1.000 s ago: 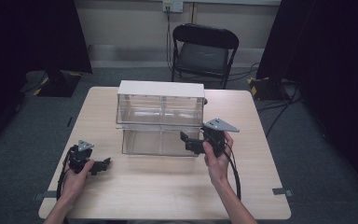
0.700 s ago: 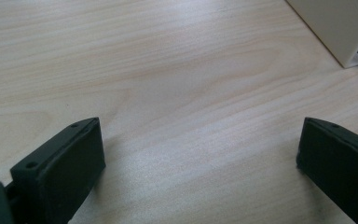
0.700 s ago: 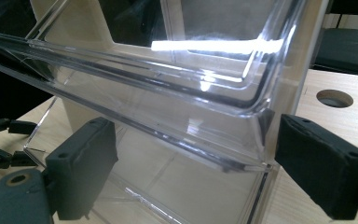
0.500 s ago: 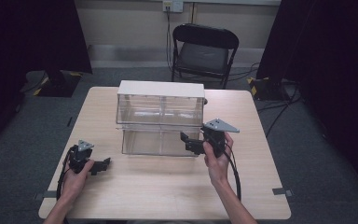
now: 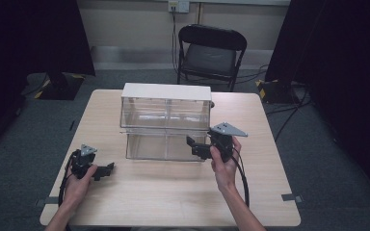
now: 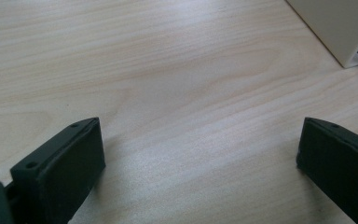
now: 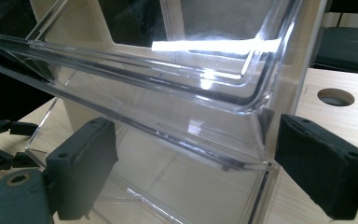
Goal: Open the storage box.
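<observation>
1. Hovering with its jaws spread wide, the right gripper (image 5: 196, 146) is flanking the front right corner of the clear plastic two-tier drawer cabinet (image 5: 166, 121), gripping nothing.
2. Standing mid-table, the cabinet is showing its lower drawer (image 7: 168, 154) pulled out.
3. Resting on the pale wooden table (image 5: 173, 202), the left gripper (image 5: 107, 169) is gaping wide, empty.

Drawer cabinet (image 6: 349, 28): only 1 white corner is showing, cut by the left gripper view's far right edge.
Clear drawer (image 7: 158, 121): its left end is running past the right gripper view's edge.
Forearms: cut by the high view's near edge.
</observation>
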The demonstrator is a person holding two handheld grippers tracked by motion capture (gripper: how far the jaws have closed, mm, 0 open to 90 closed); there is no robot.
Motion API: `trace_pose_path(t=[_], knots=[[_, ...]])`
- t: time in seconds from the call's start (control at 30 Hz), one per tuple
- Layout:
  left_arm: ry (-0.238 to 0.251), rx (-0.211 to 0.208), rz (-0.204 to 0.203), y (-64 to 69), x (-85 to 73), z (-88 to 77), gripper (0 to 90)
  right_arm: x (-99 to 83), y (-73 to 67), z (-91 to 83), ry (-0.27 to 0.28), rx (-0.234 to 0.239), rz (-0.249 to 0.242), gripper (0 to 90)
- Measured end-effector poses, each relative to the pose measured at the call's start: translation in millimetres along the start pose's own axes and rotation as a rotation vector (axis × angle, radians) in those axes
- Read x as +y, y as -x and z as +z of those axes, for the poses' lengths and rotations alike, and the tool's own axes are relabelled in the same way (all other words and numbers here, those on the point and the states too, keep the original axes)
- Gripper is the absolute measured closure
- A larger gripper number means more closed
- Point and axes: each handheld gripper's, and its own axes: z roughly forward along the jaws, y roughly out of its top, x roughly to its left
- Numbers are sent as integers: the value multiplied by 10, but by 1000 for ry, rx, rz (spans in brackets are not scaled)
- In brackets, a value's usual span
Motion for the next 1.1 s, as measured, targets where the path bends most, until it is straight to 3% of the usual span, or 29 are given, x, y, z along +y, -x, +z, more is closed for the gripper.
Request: trace_pose_path(t=[1.1], knots=[[0, 0, 1, 0, 0, 0, 3, 10, 15, -14, -1, 13, 8, 123]])
